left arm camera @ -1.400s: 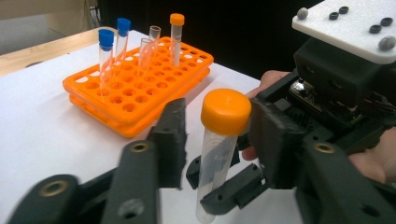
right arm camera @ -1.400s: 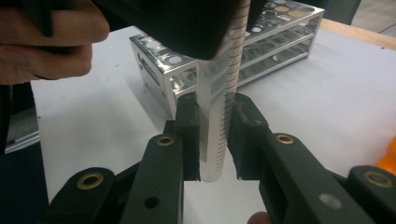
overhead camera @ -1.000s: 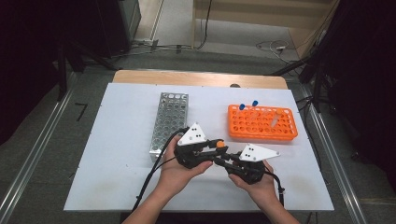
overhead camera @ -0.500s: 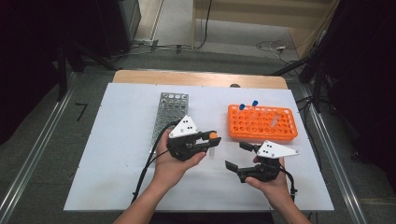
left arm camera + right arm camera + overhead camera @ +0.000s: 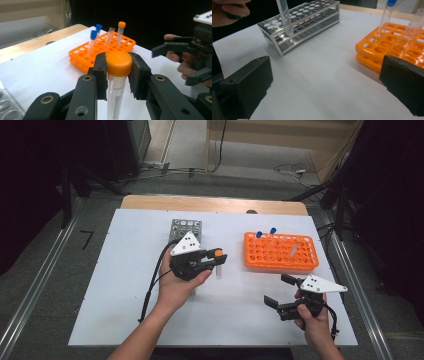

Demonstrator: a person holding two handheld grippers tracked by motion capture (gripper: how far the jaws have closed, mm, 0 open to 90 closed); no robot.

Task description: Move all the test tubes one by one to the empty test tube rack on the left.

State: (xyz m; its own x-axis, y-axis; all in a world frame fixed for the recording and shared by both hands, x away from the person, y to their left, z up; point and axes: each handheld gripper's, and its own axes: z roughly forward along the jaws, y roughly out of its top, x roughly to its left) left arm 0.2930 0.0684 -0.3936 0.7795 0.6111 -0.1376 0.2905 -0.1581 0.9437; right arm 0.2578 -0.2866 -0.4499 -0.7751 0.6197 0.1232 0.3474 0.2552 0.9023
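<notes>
One tube (image 5: 116, 85) pinched at its orange cap (image 5: 119, 63).
Clamped upright between left gripper (image 5: 117, 72) fingers (image 5: 100, 72); right gripper (image 5: 281, 291) fingers just spread, holding nothing.

High view above table (image 5: 125, 285); both close gripper views low, sharing orange rack (image 5: 280, 252).

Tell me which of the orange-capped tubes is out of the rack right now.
The orange-capped tube clamped by its cap in the left gripper; the other one stands in the orange rack.
</notes>
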